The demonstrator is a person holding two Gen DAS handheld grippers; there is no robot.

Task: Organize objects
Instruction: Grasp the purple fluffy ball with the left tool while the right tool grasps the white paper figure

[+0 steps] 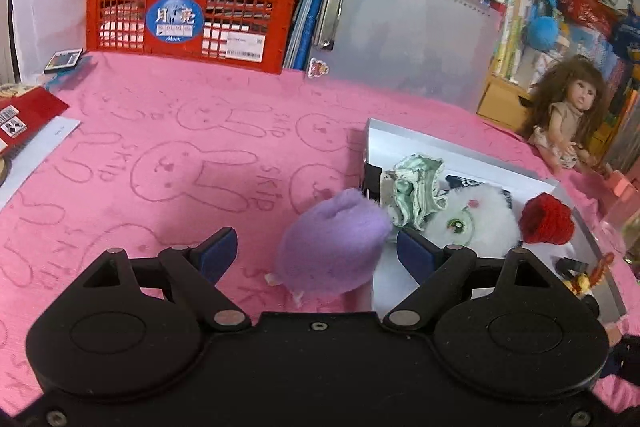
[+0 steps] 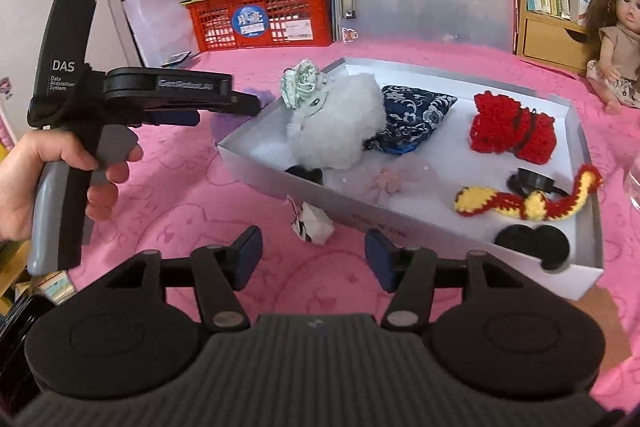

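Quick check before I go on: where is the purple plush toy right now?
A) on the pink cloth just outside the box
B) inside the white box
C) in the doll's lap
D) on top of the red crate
A: the purple plush toy lies on the pink cloth, against the outer wall of the white box, in front of the left tool, whose pads are not touching it.

Ahead of the left tool (image 1: 316, 251), between its open jaws, a plush ball (image 1: 332, 247) on the surface (image 1: 160, 131), touching the tray's (image 2: 440, 223) left wall. Inside the tray, right of that tool: fluffy toy (image 2: 340, 123), cushion (image 2: 416, 115) behind it, knitted piece (image 2: 508, 131) farther right. Crate (image 1: 192, 19) far behind.
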